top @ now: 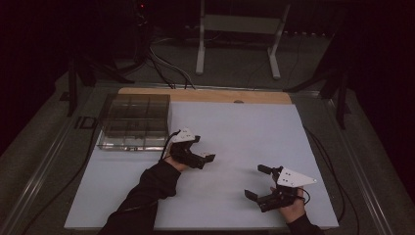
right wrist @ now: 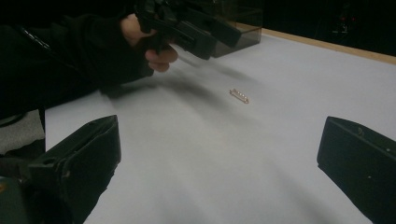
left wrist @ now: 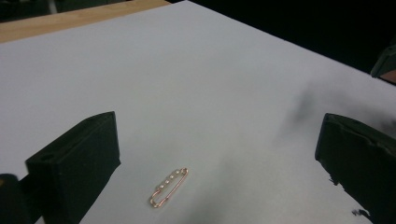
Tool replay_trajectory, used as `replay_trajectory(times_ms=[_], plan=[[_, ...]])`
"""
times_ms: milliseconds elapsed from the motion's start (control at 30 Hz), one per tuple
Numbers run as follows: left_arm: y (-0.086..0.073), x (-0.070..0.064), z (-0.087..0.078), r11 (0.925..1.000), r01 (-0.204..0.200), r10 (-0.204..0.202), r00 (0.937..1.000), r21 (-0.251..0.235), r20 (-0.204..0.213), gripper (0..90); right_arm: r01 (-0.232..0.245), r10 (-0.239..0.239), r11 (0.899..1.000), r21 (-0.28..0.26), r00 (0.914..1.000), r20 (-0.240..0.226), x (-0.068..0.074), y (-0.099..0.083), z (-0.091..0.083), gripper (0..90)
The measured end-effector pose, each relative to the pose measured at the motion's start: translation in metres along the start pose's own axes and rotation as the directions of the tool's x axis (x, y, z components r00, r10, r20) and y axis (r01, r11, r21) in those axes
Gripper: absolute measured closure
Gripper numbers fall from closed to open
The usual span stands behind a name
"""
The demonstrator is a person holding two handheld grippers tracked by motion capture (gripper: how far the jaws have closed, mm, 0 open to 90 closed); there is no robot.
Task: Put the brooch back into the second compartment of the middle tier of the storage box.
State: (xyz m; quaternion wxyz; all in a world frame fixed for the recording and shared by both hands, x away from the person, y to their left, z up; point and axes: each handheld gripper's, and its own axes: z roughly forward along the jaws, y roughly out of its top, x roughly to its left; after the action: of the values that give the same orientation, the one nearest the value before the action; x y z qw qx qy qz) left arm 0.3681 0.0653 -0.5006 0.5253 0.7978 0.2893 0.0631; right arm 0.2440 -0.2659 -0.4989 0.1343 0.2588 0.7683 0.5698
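A small rose-gold safety pin with a row of pearl beads lies flat on the white sheet. In the left gripper view it rests between my left gripper's open jaws, closer to the left one, and touches neither. That left gripper hovers left of centre on the sheet. My right gripper is open near the front right and holds nothing. From the right gripper view the pin lies well ahead of the right gripper, just beyond the left gripper and the hand holding it.
A clear plastic box with several compartments stands at the sheet's back left corner. A wooden strip runs along the far edge. Behind the table stand a white frame and cables on the floor.
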Motion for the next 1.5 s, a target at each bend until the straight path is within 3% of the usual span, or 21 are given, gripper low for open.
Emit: replay_trajectory(times_ms=[400,500,633,767,1033,1267,1500], plan=[[-0.003,0.008,0.011,0.9945,0.043,-0.042,0.9991,0.096,-0.008,7.1,-0.001,0.001,1.0,0.002,1.0,-0.004,0.0,0.0,0.0,0.0],[-0.005,0.01,0.014,0.9914,0.04,-0.036,0.9987,0.124,-0.036,15.3,0.001,-0.001,1.0,0.01,1.0,-0.005,0.0,0.0,0.001,0.0],[-0.006,0.011,0.019,0.9853,0.038,-0.026,0.9969,0.166,-0.074,17.0,0.001,0.0,1.0,0.008,1.0,-0.005,0.0,0.0,0.001,0.0],[-0.007,0.015,0.021,0.9835,0.047,-0.032,0.9957,0.175,-0.087,24.7,0.0,0.001,1.0,0.004,1.0,-0.005,0.0,0.0,0.0,0.0],[-0.008,0.017,0.028,0.9726,0.014,0.011,0.9943,0.232,-0.106,44.0,0.002,-0.002,1.0,0.01,1.0,-0.006,0.0,0.0,0.001,0.0],[-0.008,0.017,0.035,0.9607,-0.018,0.048,0.9935,0.277,-0.103,55.5,0.0,0.0,1.0,0.013,1.0,-0.008,0.0,-0.001,0.001,0.0],[-0.009,0.017,0.036,0.9604,-0.042,0.075,0.9912,0.275,-0.109,66.3,0.001,-0.001,1.0,0.01,1.0,-0.007,-0.001,0.0,0.001,0.0]])
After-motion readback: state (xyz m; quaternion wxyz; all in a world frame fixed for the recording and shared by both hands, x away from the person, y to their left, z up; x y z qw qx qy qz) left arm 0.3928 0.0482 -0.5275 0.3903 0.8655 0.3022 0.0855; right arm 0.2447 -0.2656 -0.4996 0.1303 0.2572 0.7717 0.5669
